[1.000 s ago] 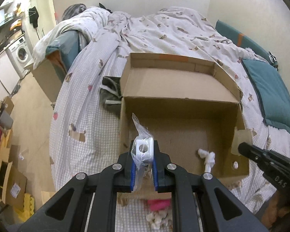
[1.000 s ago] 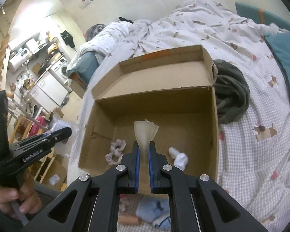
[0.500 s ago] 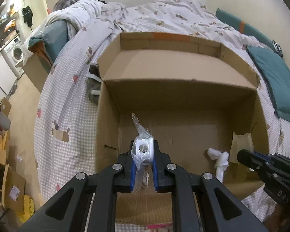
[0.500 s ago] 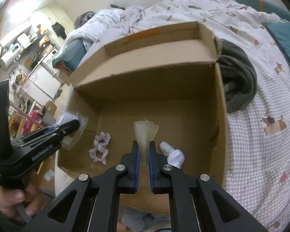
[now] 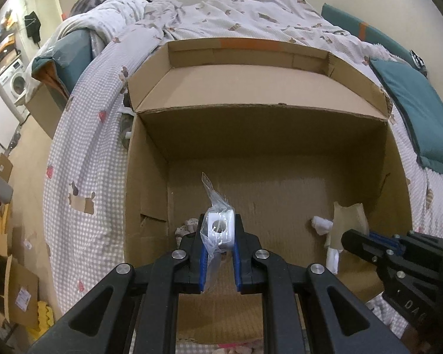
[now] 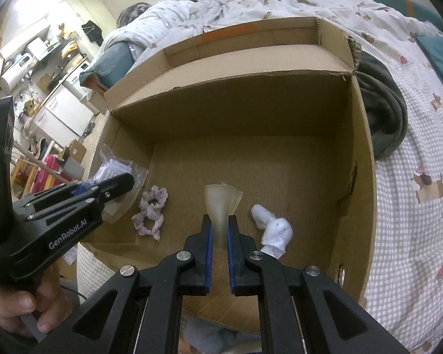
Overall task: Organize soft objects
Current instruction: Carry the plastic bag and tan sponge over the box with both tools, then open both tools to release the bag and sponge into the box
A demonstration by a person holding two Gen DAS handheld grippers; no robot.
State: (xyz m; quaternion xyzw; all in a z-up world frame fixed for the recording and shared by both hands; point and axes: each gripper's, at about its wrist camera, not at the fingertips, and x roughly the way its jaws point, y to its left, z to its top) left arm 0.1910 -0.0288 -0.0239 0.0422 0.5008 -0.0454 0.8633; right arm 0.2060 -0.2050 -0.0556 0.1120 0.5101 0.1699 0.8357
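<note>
An open cardboard box (image 5: 280, 135) (image 6: 251, 109) lies on the bed. My left gripper (image 5: 219, 237) is shut on a white foam piece in a clear plastic bag (image 5: 217, 227), over the box's near left corner; it also shows in the right wrist view (image 6: 118, 185) with the bag (image 6: 115, 171). My right gripper (image 6: 219, 230) is shut on a translucent beige soft piece (image 6: 221, 203), inside the box above its floor; it shows in the left wrist view (image 5: 354, 240). On the box floor lie a lilac scrunchie (image 6: 150, 212) and a rolled white sock (image 6: 273, 230) (image 5: 322, 224).
The bed has a checked quilt (image 5: 82, 153). A dark grey garment (image 6: 384, 112) lies against the box's right wall. A teal pillow (image 5: 416, 112) is at the right. Cardboard boxes (image 5: 11, 283) and a washing machine (image 5: 14, 82) stand on the floor at the left.
Both grippers have moved forward and down into the box with their loads still held. The box fills more of both views.
</note>
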